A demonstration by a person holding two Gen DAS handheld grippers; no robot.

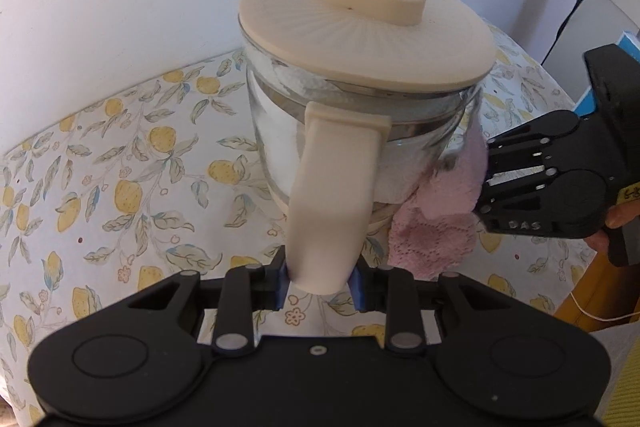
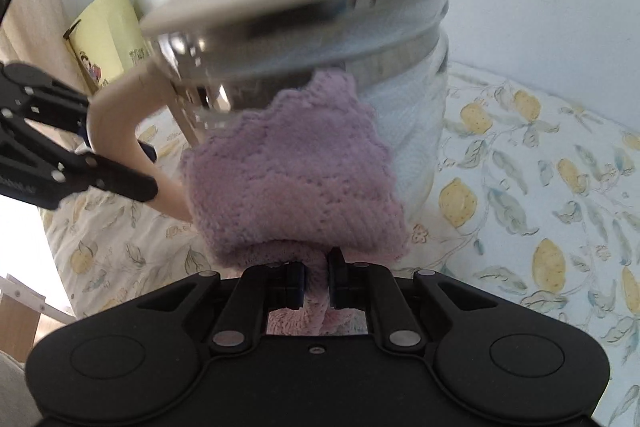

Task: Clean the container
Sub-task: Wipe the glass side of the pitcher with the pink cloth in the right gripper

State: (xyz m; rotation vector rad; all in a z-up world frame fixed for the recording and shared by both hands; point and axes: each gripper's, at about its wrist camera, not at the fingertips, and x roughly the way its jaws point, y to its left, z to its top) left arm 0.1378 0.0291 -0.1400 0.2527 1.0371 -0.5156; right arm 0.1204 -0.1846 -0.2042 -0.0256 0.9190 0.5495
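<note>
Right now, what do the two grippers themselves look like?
Both matte black plastic. Left gripper: linkage fingers with silver pivot pins, blue pads. Right gripper: same build, dark blue pads; the left wrist view shows a yellow label and bare fingers on its grip.

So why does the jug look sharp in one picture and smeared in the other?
Left wrist view: the glass jug and its cream lid are fairly crisp, though the fisheye bends the tablecloth. Right wrist view: the lid's rim and the pink cloth are streaked, likely by motion blur.
</note>
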